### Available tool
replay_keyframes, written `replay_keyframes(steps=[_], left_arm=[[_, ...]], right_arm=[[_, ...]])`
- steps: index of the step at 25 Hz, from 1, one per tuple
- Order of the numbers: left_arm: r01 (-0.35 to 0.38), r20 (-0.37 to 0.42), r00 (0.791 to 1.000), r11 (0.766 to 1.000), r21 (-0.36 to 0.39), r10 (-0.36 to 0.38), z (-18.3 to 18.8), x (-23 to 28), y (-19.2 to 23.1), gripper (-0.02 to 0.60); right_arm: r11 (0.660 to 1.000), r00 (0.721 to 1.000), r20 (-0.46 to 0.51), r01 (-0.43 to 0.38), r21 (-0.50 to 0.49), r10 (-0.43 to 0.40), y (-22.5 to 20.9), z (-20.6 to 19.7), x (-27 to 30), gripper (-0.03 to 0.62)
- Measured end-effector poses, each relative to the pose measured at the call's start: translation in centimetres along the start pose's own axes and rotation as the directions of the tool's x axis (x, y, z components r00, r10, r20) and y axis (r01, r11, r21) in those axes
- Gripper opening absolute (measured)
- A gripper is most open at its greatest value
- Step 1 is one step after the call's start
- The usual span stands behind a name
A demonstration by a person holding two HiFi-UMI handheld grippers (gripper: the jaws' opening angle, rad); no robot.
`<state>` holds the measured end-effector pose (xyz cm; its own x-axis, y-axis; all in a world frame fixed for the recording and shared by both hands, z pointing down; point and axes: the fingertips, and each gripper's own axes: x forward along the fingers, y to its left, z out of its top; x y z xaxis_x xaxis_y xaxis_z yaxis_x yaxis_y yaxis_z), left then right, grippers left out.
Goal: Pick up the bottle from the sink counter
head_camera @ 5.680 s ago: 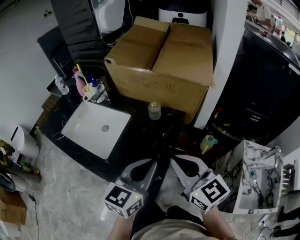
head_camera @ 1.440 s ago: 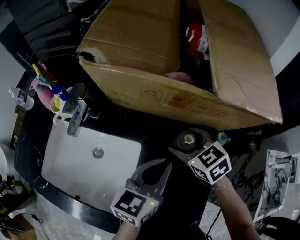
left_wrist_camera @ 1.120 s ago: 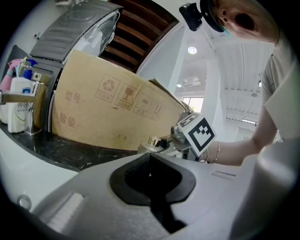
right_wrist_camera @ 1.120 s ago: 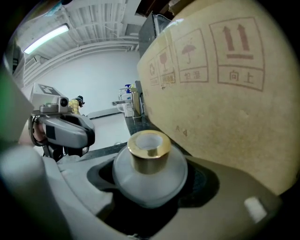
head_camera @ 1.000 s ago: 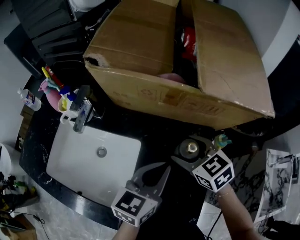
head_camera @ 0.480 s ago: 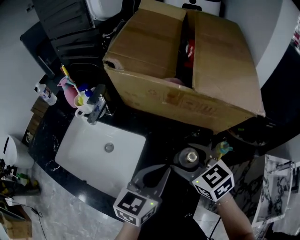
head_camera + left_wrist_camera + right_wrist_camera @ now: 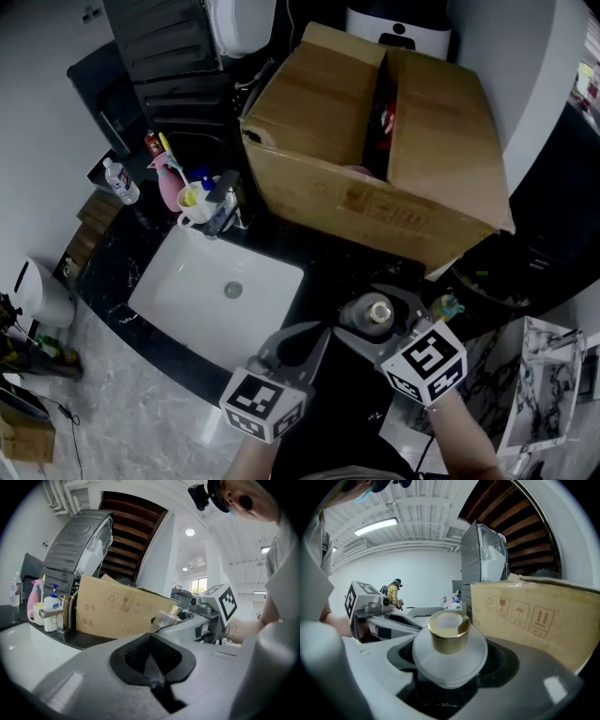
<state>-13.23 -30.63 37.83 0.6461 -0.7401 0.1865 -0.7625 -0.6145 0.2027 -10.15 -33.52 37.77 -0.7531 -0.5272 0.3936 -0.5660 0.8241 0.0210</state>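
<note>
A small frosted bottle with a gold cap sits between the jaws of my right gripper, which is shut on its round body. It is held over the black sink counter, a little in front of the cardboard box. In the left gripper view the bottle shows tilted, cap up and to the right. My left gripper hangs just left of it, near the sink's right corner, shut with nothing in it.
The white sink basin lies at the left. Behind it stand a tap, a pink cup, a white mug and a small water bottle. The big box fills the counter's back. A marble-patterned piece is at the lower right.
The bottle, earlier standing on the counter by the box, is now in my right gripper, which has drawn back from the box with it. The left gripper has barely moved.
</note>
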Motion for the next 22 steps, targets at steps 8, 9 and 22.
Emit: replay_keyframes(steps=[8,9,22], left_arm=[[-0.02,0.067,0.998,1.0,0.017,0.019,2.4,-2.7,-1.7,0.008],[-0.022,0.073,0.997,1.0,0.02,0.02,2.6,-2.9,-1.9,0.008],[-0.071,0.131,0.989,0.996,0.048,0.064,4.1,-5.7,-5.0,0.008]], right_arm=[[0.999,0.997,0.075,0.008,-0.038,-0.005,2.1,3.2,-3.0,0.334],[0.999,0.996,0.084,0.007,-0.04,-0.004,2.4,3.5,-3.3,0.334],[0.998,0.979,0.199,-0.026,-0.054,0.036,5.2,5.2,-7.3,0.334]])
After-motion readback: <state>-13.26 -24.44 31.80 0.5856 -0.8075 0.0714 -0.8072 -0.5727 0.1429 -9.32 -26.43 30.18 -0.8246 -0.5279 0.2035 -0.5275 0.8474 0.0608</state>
